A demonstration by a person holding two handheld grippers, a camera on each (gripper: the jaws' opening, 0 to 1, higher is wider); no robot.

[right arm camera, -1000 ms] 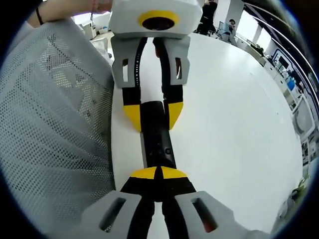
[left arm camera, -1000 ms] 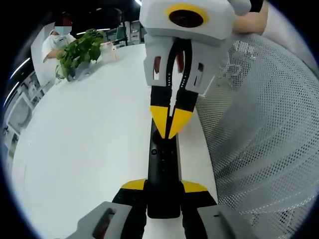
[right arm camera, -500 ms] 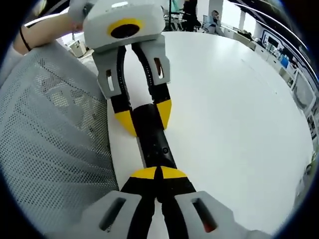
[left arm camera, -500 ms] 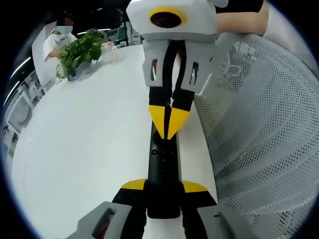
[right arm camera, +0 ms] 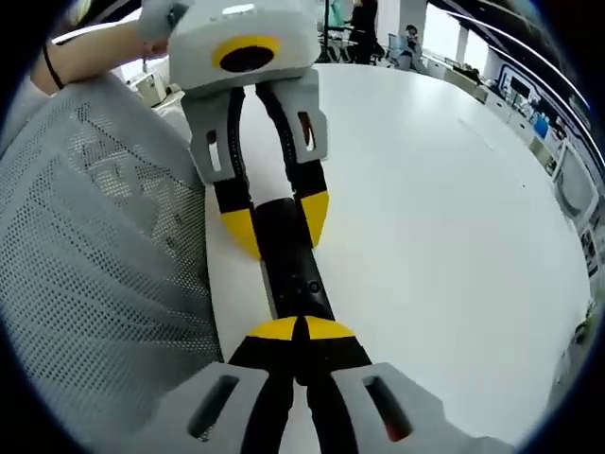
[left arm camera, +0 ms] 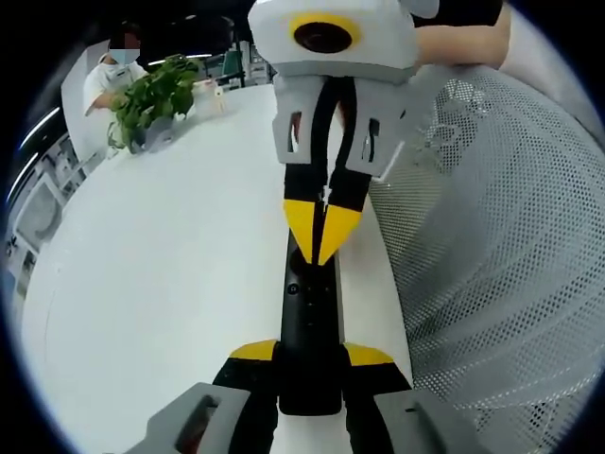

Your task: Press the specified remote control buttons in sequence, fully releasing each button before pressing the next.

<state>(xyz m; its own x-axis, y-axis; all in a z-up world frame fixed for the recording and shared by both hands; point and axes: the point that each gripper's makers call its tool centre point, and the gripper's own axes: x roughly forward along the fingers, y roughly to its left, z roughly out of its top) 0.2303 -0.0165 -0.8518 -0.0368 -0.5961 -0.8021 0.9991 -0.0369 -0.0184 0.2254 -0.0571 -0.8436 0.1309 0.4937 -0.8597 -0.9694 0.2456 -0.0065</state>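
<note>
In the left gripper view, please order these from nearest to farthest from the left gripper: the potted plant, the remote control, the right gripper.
1. remote control: held between the left gripper jaws.
2. right gripper: at the remote's far end, tips closed on it.
3. potted plant: far across the white table, upper left.

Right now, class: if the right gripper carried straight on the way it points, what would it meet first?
The black remote: the right gripper is shut, tips already at its face, seemingly touching. Past the remote's far end is the left gripper, clamped around it.

Black remote (left arm camera: 310, 331); yellow-tipped fingers (left arm camera: 253, 352); white table (left arm camera: 170, 265).
</note>
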